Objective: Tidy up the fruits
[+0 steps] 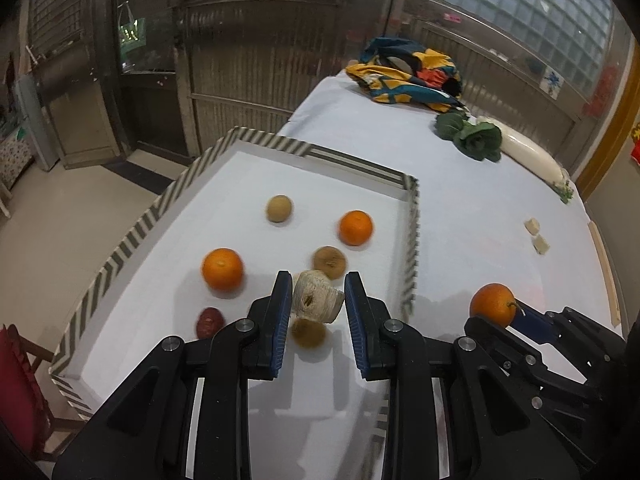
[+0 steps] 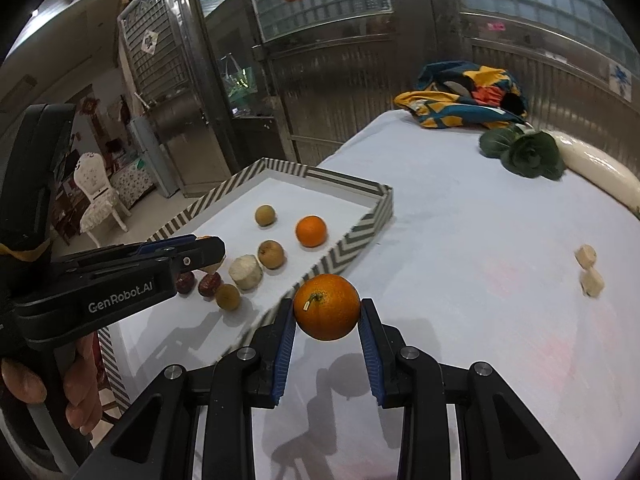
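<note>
A striped-rim tray on the white table holds two oranges, several small brown fruits, red dates and a pale cut chunk. My left gripper is open above the tray, its jaws standing either side of the pale chunk without gripping it. My right gripper is shut on an orange and holds it above the table just right of the tray's near corner.
Two pale chunks lie on the table at the right. A green leafy vegetable, a white radish and a colourful cloth lie at the far end. A chair stands on the floor left.
</note>
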### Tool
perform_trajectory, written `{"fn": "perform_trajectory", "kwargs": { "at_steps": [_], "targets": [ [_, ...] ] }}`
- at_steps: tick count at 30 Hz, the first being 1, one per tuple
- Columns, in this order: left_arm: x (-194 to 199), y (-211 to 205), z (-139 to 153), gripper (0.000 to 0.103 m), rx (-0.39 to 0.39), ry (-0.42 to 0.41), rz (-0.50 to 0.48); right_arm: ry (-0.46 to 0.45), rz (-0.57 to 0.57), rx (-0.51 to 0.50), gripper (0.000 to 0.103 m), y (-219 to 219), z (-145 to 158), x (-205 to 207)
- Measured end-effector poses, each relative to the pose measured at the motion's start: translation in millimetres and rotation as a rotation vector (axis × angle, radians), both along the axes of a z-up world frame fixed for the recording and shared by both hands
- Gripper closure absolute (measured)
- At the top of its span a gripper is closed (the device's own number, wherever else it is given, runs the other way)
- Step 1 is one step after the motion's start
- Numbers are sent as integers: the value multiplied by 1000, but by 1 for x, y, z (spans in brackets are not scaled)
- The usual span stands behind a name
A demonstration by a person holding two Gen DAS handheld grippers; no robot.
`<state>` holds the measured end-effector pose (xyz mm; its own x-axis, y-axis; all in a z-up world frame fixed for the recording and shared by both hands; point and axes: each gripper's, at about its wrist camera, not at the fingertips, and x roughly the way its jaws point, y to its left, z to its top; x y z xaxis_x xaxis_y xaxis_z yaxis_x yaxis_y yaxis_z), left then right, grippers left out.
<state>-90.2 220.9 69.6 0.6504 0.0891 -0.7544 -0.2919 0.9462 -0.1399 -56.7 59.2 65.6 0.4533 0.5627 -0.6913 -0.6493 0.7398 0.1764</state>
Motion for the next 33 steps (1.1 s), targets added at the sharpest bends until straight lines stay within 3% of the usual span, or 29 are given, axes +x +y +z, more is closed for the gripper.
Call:
{"fn": "perform_trajectory", "kwargs": {
  "at_steps": [11, 19, 33],
  "targets": [
    [-2, 40, -3, 77, -5, 9, 59, 0, 60, -27, 72, 39, -2, 3],
    [8, 60, -11, 77, -50, 28, 77, 5, 92, -63, 72, 60, -8, 14],
    [37, 49, -23, 77, -34, 65, 57, -13, 143, -176, 72, 89, -26, 26]
  ]
}}
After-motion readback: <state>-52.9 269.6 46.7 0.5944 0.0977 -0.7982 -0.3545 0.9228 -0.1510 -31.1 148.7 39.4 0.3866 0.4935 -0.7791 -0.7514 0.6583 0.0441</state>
